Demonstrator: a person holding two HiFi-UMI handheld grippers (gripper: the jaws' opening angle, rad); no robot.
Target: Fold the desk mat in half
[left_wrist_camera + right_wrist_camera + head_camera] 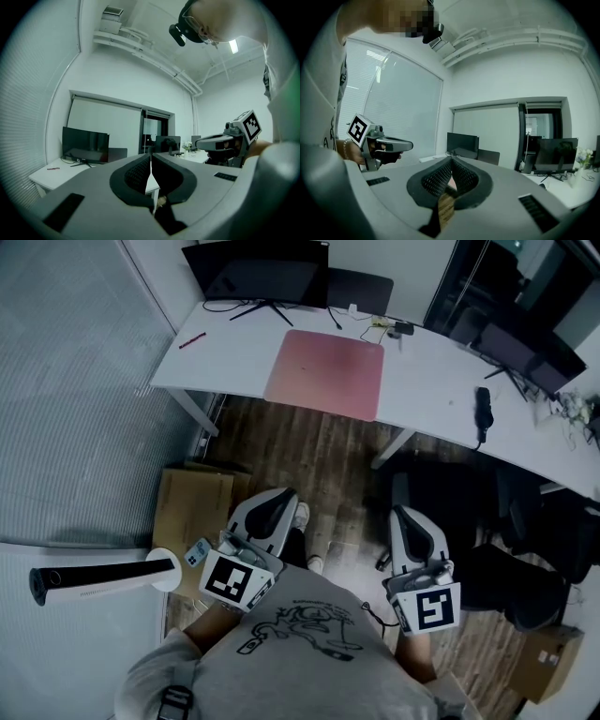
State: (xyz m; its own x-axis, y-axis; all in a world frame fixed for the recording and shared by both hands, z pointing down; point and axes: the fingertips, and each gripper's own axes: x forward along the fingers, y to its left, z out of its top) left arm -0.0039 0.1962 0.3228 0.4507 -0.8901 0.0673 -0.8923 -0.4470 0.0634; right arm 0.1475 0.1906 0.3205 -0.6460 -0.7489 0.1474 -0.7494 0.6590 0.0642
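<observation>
White desk [431, 381] is seen across the top of the head view. Pink desk mat [326, 374] is laid flat and unfolded on it, near monitor [258, 273]. Left gripper [281, 501] and right gripper [406, 517] are held well apart from the mat, jaws pressed together, nothing clamped.

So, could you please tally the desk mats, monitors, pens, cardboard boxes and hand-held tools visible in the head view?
Desk mat: 1
Monitors: 2
Red pen: 1
Cardboard boxes: 2
Tools: 2, the left tool and the right tool
Total: 8
</observation>
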